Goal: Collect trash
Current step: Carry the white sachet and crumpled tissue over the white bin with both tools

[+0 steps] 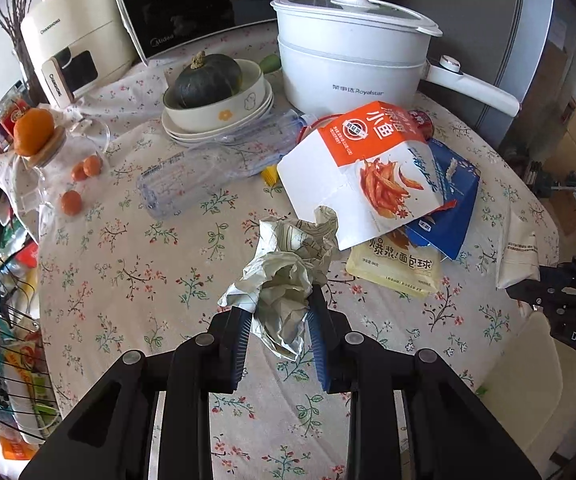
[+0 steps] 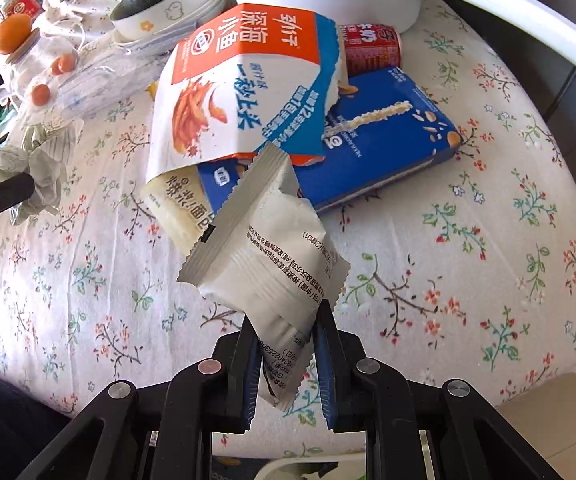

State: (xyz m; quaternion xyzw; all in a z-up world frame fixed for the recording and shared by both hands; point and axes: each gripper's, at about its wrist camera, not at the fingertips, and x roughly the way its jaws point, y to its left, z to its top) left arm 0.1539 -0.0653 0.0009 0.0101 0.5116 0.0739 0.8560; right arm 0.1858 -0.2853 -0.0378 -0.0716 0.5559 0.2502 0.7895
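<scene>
My left gripper (image 1: 278,304) is shut on a crumpled striped paper (image 1: 288,264), held above the flowered tablecloth (image 1: 128,280). My right gripper (image 2: 287,320) is shut on a pale grey snack wrapper (image 2: 260,248) that hangs clear of the table. In the right wrist view, the left gripper (image 2: 8,192) and its paper (image 2: 44,160) show at the left edge. A torn orange-and-white fish snack bag (image 1: 368,168) lies on a blue box (image 1: 456,200) and a yellow bread packet (image 1: 396,268). A crushed clear plastic bottle (image 1: 208,172) and a red can (image 2: 372,48) lie nearby.
A white electric pot (image 1: 348,60) with a long handle stands at the back. Stacked bowls hold a dark pumpkin (image 1: 208,80). A glass jar with an orange on its lid (image 1: 34,132), an air fryer (image 1: 76,48), and a wire rack (image 1: 8,360) are on the left.
</scene>
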